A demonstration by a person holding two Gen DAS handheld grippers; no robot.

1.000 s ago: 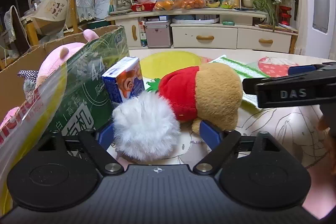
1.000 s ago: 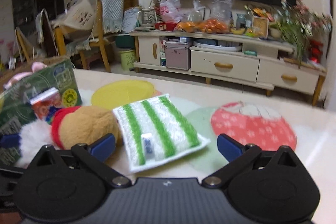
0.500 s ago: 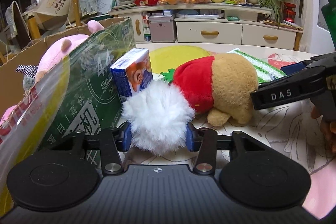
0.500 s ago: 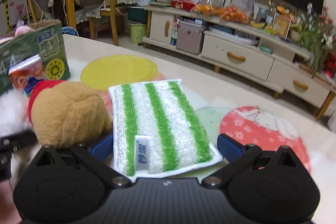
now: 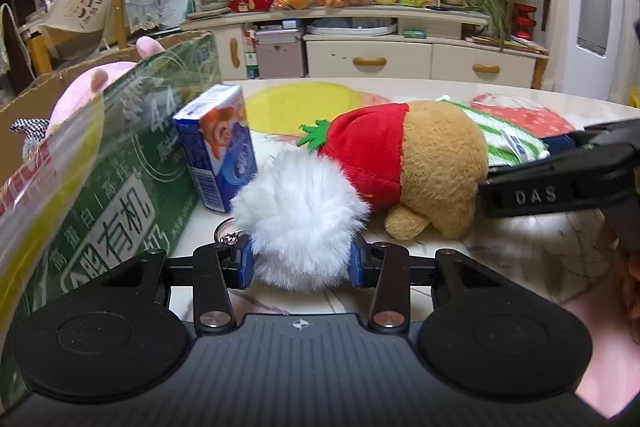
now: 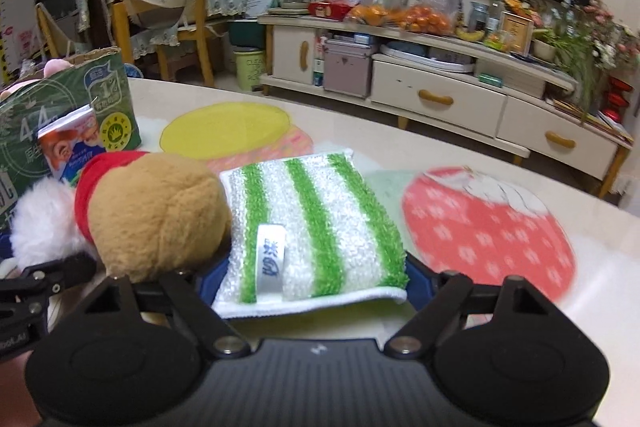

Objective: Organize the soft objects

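Note:
My left gripper (image 5: 300,261) is shut on a white fluffy pompom (image 5: 300,215) with a key ring, low over the table. Beyond it lies a brown plush with a red strawberry cap (image 5: 404,163); it also shows in the right wrist view (image 6: 156,215). My right gripper (image 6: 310,281) has its blue pads against both sides of a green-and-white striped sponge cloth (image 6: 312,227), which lies beside the plush. The right gripper's side (image 5: 560,183) shows in the left wrist view, right of the plush. The pompom (image 6: 40,227) shows at the left in the right wrist view.
A green cardboard box (image 5: 100,195) holding a pink plush (image 5: 84,91) stands at the left. A small blue milk carton (image 5: 218,143) stands next to it. Yellow (image 6: 224,127) and red (image 6: 488,231) round mats lie on the table. A cabinet (image 6: 440,99) stands beyond.
My left gripper has shut on the white pompom and lifted it slightly. My right gripper has moved forward around the striped cloth and narrowed onto it.

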